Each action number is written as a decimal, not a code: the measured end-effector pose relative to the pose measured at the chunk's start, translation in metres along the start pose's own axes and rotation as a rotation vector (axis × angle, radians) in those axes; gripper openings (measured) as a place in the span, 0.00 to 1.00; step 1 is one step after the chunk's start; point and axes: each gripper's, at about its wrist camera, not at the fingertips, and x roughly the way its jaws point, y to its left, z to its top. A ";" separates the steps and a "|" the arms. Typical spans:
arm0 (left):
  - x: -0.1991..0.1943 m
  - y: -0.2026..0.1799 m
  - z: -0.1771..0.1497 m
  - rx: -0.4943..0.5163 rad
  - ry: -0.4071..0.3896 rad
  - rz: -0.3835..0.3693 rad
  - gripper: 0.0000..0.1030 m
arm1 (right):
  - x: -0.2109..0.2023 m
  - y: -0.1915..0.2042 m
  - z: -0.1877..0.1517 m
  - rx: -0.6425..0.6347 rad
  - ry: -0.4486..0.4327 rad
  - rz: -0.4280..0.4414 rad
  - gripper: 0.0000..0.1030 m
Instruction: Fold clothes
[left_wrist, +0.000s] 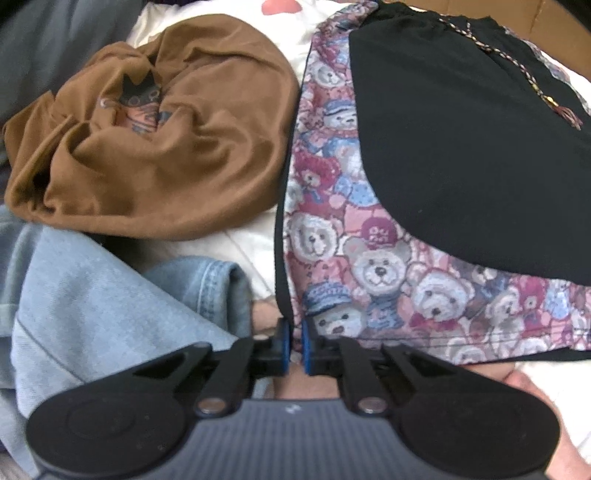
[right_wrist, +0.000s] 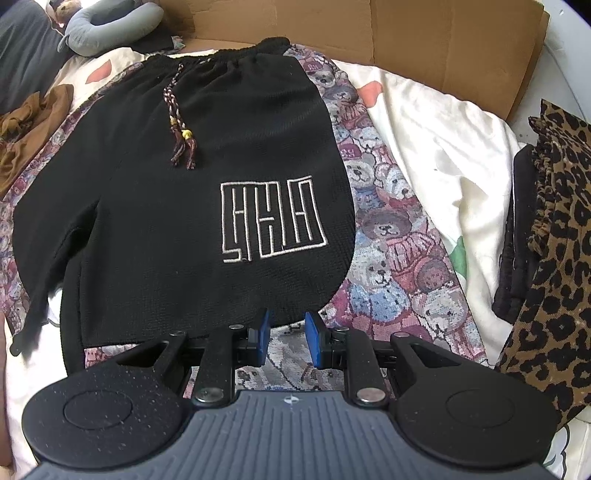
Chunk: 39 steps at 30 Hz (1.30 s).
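Bedsheet (right_wrist: 436, 147) first, white with a few coloured patches, covering pretty much everything, with a cardboard box (right_wrist: 443, 44) propped open along the far edge. On top of it lies a teddy bear print garment (left_wrist: 369, 266), spread flat, with black trim running down its edge. A pair of black shorts (right_wrist: 184, 206) sits flat on the bear fabric, white maze-like logo on one leg and a braided drawstring (right_wrist: 177, 122) trailing down from the waistband. Off to one side there's a crumpled brown shirt (left_wrist: 166, 147) and some light blue jeans (left_wrist: 92, 295) just beside it; on the other side a leopard print piece (right_wrist: 554, 258) is stacked on something black. A grey neck pillow (right_wrist: 110, 26) is way back in the corner.

The left gripper (left_wrist: 294, 345) has its blue pads pinched together on the black-trimmed edge of the bear garment. The right gripper (right_wrist: 288, 341) sits with its pads apart at the near hem of the shorts, nothing clamped between them that I can make out.
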 end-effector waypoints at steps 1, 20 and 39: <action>-0.004 -0.002 0.001 0.000 0.001 0.004 0.07 | -0.001 0.001 0.001 0.000 -0.004 0.002 0.26; -0.065 -0.048 0.052 -0.027 -0.038 -0.145 0.06 | -0.023 0.037 0.036 0.035 -0.084 0.150 0.27; -0.067 -0.134 0.103 -0.150 -0.106 -0.556 0.06 | -0.042 0.078 0.059 0.029 -0.134 0.337 0.27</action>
